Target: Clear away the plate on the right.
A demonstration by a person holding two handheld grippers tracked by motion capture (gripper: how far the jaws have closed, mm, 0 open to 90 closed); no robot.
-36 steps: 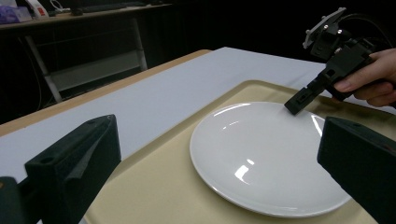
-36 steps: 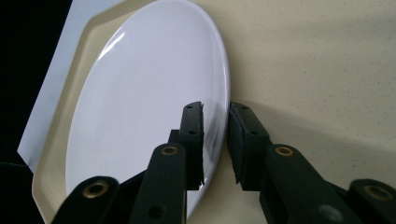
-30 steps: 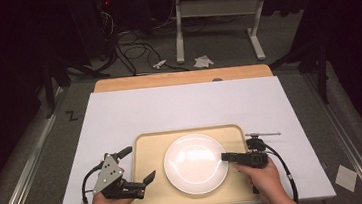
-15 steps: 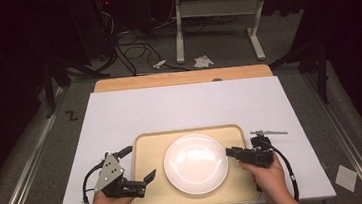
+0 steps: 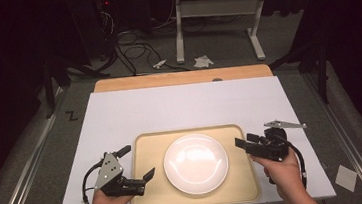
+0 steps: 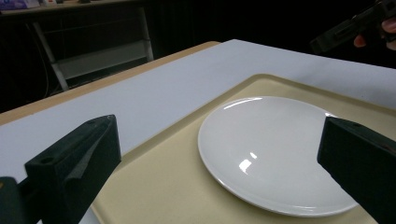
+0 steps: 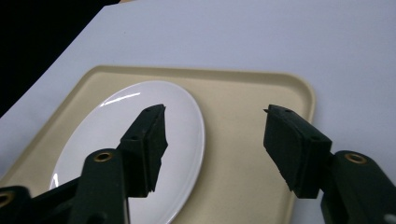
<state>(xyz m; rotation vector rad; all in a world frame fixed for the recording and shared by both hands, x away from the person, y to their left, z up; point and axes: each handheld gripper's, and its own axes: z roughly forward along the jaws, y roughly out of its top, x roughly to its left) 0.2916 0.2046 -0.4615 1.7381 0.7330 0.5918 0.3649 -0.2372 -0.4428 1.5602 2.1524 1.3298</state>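
A round white plate [image 5: 196,163] lies in the middle of a beige tray [image 5: 147,140] at the table's near edge. My left gripper [image 5: 137,162] rests at the tray's left edge, open wide, with nothing between its jaws; in the left gripper view the plate [image 6: 275,149] lies ahead on the tray [image 6: 163,177]. My right gripper [image 5: 243,142] hovers over the tray's right edge, just clear of the plate's rim. Its jaws have just been opening and hold nothing. From the right gripper view [image 7: 212,112] the plate [image 7: 102,126] and the tray [image 7: 233,140] lie below.
A white cover [image 5: 184,106] spreads over the table, with a wooden strip [image 5: 181,78] along its far edge. Beyond it are a dark floor with cables [image 5: 128,42], a desk frame [image 5: 210,8] and paper scraps [image 5: 202,60].
The right gripper has lifted off the plate's right rim, drawn back to the right, and its jaws have spread. The left gripper and the plate have stayed put.
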